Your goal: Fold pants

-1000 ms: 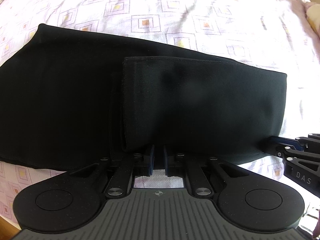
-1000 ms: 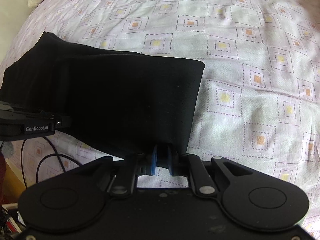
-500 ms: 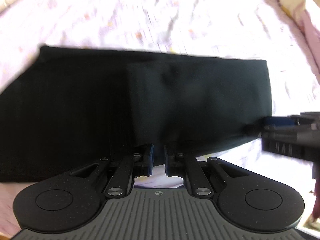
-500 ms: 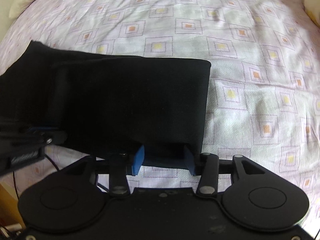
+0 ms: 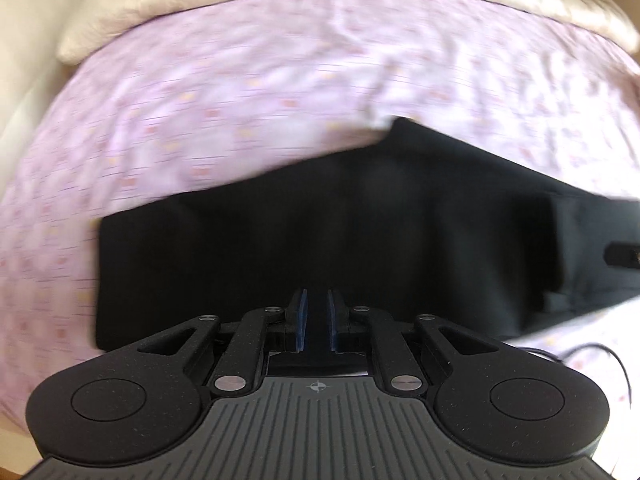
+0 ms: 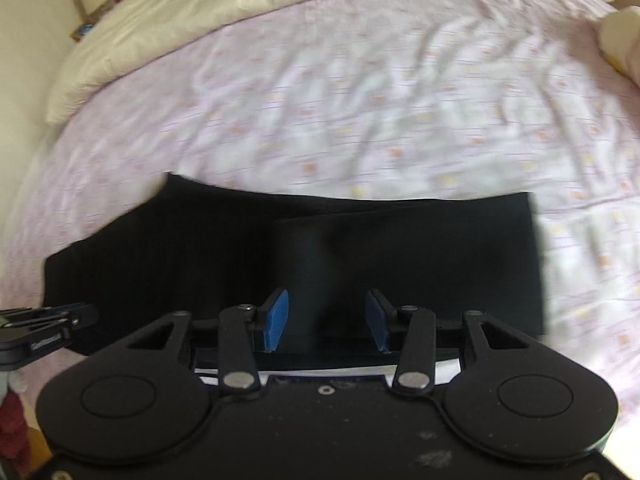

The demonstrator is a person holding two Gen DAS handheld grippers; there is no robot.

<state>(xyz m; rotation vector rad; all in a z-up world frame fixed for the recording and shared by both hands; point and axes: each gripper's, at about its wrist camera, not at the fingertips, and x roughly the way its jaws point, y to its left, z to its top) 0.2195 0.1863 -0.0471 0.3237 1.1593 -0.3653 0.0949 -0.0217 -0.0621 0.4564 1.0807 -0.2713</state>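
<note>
Black pants (image 5: 320,240) lie flat across the lilac patterned bed sheet (image 5: 240,100), with one part folded over on top; the fold's edge (image 6: 280,232) shows in the right wrist view. My left gripper (image 5: 316,320) hovers above the pants' near edge, towards their left end, its blue pads close together with no cloth seen pinched. It also shows as the left gripper (image 6: 52,326) at the left edge of the right wrist view. My right gripper (image 6: 326,320) is open above the folded part of the pants (image 6: 400,260), pads well apart and clear of the cloth. Both views are motion-blurred.
A cream duvet and pillows (image 6: 240,12) are heaped along the bed's far side. A pale object (image 6: 620,36) lies at the far right. A thin black cable (image 5: 592,356) runs near the bed's front edge on the right.
The right gripper let go of the pants' near edge and opened. Both grippers lifted and pulled back, and the left one moved leftward along the pants. The pants stay flat.
</note>
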